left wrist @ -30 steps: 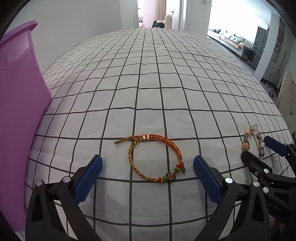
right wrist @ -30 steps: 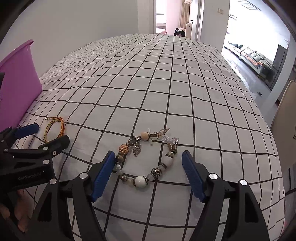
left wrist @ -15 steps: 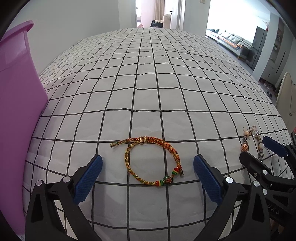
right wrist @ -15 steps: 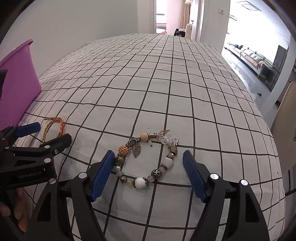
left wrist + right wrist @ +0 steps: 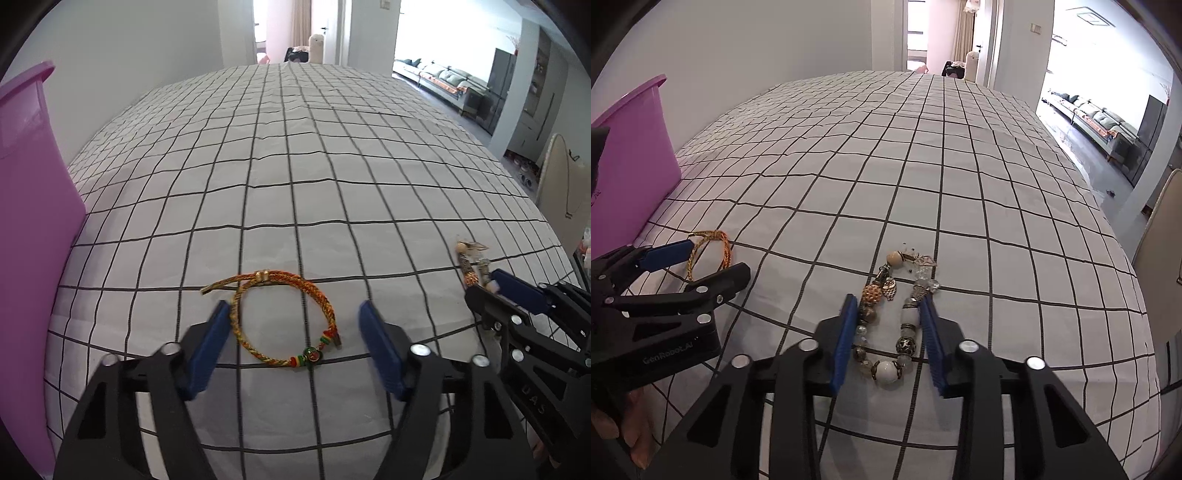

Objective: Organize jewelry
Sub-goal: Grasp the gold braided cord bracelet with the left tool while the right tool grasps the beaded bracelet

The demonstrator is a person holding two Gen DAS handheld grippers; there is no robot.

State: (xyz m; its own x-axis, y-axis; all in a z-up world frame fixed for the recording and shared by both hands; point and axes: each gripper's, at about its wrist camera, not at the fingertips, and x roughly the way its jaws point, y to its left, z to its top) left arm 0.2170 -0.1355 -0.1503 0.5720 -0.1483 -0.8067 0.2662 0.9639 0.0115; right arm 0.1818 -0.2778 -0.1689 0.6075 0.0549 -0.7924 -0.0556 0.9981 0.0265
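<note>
So both grippers are down on the table, which has a white cloth with a black grid on it, and each one is working on its own bracelet near the front edge.

The left gripper is closing in around the braided cord bracelet, the orange and yellow one with a gold clasp at the top and a green bead at the bottom. The left blue pad looks like it's just touching the cord on that side, but the right pad is still clear of it, so it's not pinched. The bracelet lies flat on the cloth toward the front left corner, near the purple bin that stands along the left edge.

The right gripper is closing too, and it's a lot further along. Its jaws sit tight on both sides of the beaded bracelet, the chunky one with white beads, metal beads, an owl charm and some clear crystals. The loop has been squeezed into a long narrow shape and the pads press on the beads on each side. It's still resting on the cloth, to the right of the cord bracelet and well apart from it.

A bit of the person's hand shows under the left gripper in the right wrist view.
</note>
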